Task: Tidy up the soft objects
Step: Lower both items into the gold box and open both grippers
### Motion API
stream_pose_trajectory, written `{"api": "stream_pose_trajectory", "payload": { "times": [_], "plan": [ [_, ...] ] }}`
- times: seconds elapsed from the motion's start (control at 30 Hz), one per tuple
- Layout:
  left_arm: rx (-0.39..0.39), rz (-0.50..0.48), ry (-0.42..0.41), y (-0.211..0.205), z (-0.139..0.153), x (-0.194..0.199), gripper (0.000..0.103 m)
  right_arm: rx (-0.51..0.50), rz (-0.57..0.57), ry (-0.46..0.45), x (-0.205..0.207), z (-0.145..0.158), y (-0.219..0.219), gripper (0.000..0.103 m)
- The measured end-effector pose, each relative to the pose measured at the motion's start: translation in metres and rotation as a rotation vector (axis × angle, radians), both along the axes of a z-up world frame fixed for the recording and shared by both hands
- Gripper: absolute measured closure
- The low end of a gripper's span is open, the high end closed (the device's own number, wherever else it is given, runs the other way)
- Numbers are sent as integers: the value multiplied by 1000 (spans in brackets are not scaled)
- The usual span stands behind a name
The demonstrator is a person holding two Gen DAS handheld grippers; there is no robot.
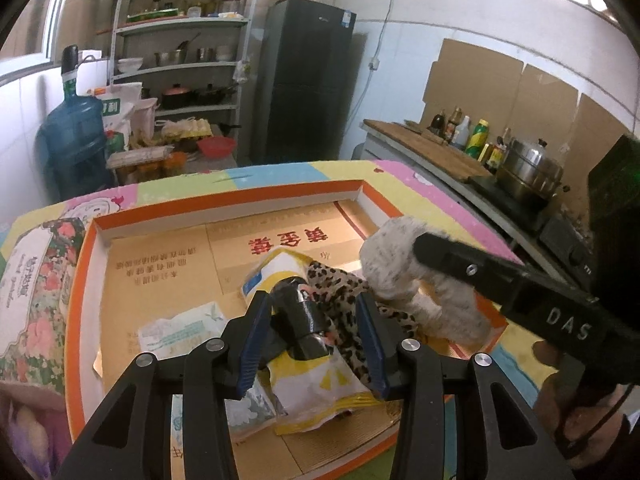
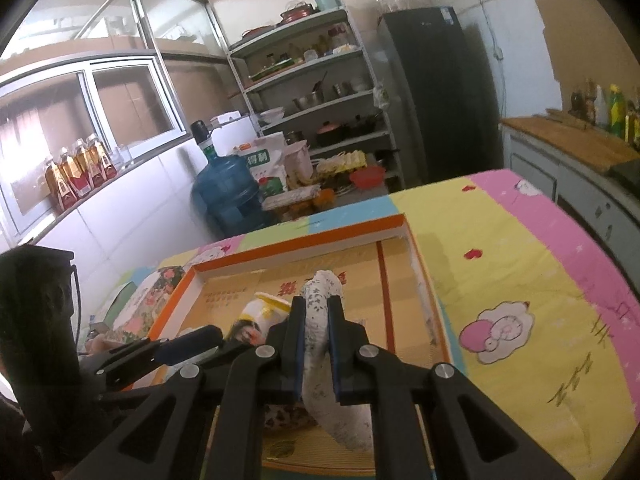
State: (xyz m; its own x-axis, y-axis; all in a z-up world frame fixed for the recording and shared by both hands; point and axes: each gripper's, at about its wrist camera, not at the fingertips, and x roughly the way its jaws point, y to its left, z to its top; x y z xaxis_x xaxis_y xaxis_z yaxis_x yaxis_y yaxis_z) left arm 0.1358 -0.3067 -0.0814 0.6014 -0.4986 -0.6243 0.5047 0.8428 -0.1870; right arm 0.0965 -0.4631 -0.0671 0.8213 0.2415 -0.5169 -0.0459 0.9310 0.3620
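Kitchen with shelving and a fridge behind; an orange-rimmed cardboard tray [image 1: 90,280] collects soft goods. The right gripper [image 2: 316,344], clamped on a speckled fuzzy sock [image 1: 384,256], carries it over the tray's right side; the left gripper [image 1: 310,340] stands apart over leopard-print fabric [image 1: 340,292], ready to grasp.

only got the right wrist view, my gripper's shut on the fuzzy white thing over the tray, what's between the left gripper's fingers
Observer: The left gripper straddles a black object and a leopard-print cloth on a yellow and white bag; a pinch I cannot confirm.
Operator: anything left of that bag
Observer: A pale green and white packet lies flat in the tray.
Operator: how near is my fuzzy thing
Observer: The fuzzy white thing in the right gripper hangs right beside the leopard-print cloth.
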Motion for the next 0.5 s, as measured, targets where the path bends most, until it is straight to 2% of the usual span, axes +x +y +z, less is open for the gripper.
{"api": "stream_pose_trajectory", "payload": {
  "times": [0.07,0.13,0.23,0.5],
  "plan": [
    [-5,-4,2,1,1,0,57,19,5,5,2,-2,0,86],
    [-3,-5,1,3,1,-1,57,24,8,10,2,-4,0,71],
    [-1,-4,-4,7,3,-2,57,27,10,11,2,-5,2,56],
    [4,14,-37,23,12,-14,57,28,-1,-4,-5,1,7,55]
  ]
}}
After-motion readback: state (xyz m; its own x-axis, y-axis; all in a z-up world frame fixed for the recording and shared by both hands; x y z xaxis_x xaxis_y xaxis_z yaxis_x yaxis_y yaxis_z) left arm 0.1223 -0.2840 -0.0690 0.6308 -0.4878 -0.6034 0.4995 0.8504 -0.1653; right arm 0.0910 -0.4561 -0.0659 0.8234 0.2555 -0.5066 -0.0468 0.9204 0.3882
